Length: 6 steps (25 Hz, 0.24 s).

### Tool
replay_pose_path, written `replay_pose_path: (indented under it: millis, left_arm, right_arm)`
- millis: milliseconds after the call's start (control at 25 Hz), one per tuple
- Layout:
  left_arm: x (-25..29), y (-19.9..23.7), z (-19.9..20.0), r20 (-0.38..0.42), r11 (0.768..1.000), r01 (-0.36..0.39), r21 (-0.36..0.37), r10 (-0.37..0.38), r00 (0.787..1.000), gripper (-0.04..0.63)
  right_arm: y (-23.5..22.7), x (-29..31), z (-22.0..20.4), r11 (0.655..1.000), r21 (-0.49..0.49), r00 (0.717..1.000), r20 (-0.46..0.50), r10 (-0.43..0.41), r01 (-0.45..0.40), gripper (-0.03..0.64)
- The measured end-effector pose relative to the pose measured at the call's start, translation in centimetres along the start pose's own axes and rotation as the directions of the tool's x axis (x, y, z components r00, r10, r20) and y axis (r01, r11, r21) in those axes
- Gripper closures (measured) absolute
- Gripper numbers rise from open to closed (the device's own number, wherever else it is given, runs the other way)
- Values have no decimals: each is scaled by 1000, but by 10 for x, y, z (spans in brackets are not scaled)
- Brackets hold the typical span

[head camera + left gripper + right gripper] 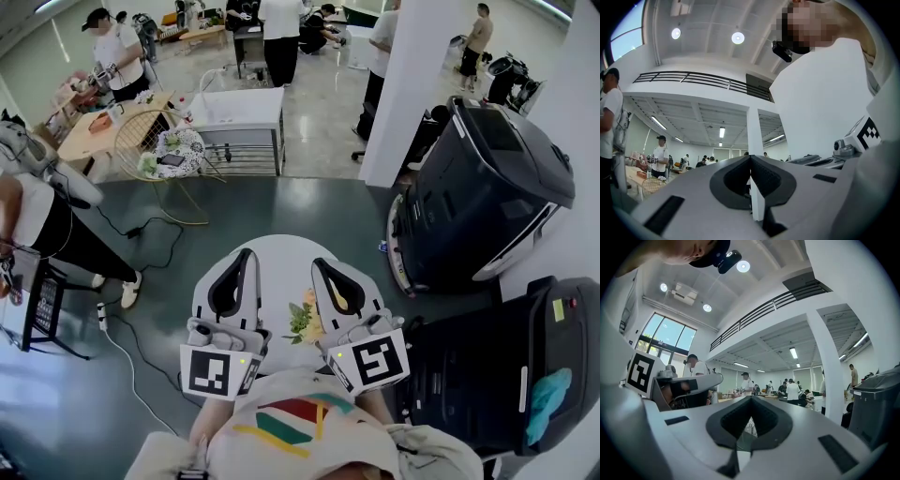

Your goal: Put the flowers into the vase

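Round white surface in a busy grey-floored hall had the flowers sitting on it, pale yellow with green leaves, right between both grippers. Left gripper had its fingers closed on nothing, and the right gripper was the same deal. Big black machine stood just off to the side.

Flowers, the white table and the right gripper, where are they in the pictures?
flowers (306, 322), head view, on the yellow and white blossoms.
white table (281, 255), head view, on a bare part of its top.
right gripper (322, 266), head view, at its closed fingertips.
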<state>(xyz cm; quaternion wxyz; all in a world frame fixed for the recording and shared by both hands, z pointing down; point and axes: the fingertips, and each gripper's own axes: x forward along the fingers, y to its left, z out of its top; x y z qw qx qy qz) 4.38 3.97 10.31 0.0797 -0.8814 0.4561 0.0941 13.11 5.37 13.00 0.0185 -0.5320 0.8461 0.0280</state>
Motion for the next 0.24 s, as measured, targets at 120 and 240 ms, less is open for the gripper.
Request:
replay_pose_path:
  millis: [120, 240]
  left_arm:
    - [-1, -2, -1, 2, 1000, 1, -3, -1, 1000, 588]
    - [-2, -5, 0, 4, 1000, 7, -5, -7, 1000, 588]
  right_arm:
    - [0, -2, -1, 1000, -1, 1000, 1, -2, 2, 606]
    - [-1, -5, -2, 1000, -2, 1000, 4, -5, 5, 606]
